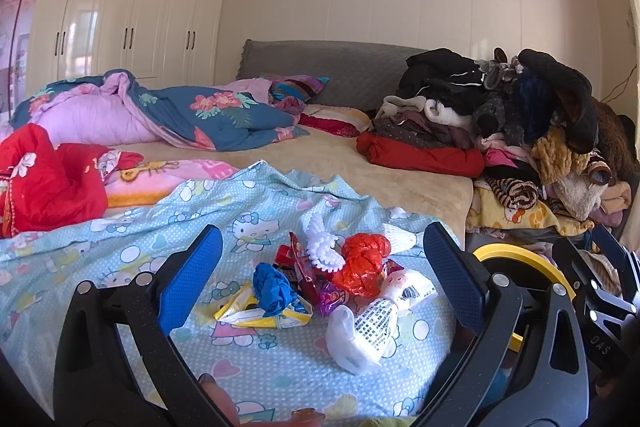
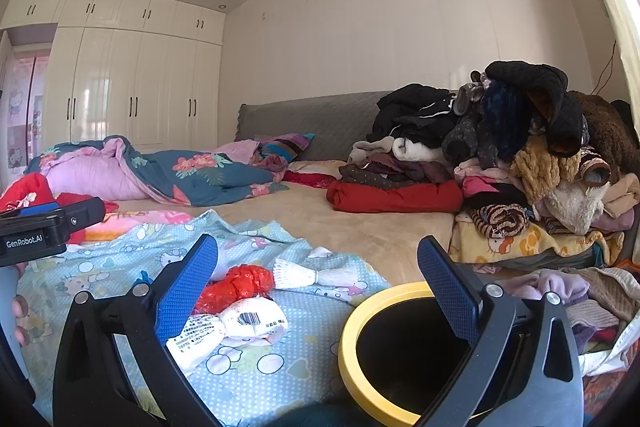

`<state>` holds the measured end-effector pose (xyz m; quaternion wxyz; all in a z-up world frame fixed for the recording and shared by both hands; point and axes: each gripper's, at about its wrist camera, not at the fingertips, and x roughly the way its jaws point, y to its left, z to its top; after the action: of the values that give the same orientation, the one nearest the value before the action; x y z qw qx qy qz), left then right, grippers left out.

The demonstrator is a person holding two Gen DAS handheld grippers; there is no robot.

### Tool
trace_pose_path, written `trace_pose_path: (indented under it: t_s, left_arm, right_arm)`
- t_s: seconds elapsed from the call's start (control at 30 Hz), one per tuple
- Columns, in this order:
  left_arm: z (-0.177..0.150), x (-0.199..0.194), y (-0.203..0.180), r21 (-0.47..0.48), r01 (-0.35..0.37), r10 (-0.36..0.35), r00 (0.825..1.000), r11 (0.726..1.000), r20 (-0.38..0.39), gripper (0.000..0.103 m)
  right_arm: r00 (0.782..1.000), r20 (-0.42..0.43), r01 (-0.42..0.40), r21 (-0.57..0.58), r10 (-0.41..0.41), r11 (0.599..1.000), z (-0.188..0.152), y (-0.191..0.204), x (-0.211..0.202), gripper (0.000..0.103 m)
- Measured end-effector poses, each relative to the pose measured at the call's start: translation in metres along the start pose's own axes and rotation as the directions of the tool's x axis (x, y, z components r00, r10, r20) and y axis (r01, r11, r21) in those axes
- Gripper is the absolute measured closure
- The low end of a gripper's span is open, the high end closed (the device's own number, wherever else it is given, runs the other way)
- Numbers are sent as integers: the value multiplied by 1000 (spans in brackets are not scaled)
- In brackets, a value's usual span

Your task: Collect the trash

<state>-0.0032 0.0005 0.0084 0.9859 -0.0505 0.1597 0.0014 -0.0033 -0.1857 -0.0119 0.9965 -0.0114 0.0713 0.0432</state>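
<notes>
The left gripper (image 1: 322, 267) is hovering with its blue-padded fingers (image 1: 191, 275) spread wide, holding nothing. The right gripper (image 2: 318, 291) is hovering beside it, jaws likewise gaping, empty.

I see a little heap of trash (image 1: 340, 279) on the sheet (image 1: 100, 267) at the near end of the bed (image 1: 360, 163). The bin (image 2: 360, 327) sits just right of it. A big pile of clothes (image 1: 520, 119) lies behind the bin, and a quilt (image 1: 180, 111) lies far left
</notes>
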Motion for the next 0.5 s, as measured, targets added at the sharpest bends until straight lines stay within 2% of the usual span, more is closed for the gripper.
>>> trace_pose_path:
  t_s: [0.23,0.5]
  left_arm:
    - [0,0,0,0,1,-1,1000,1000,-1,11]
    - [-4,5,14,-34,-6,6,1000,999,-14,11]
  right_arm:
    - [1000,-11,-4,2,4,1000,-4,2,4,6]
    - [994,-76,-79,-6,78,997,-10,13,18,6]
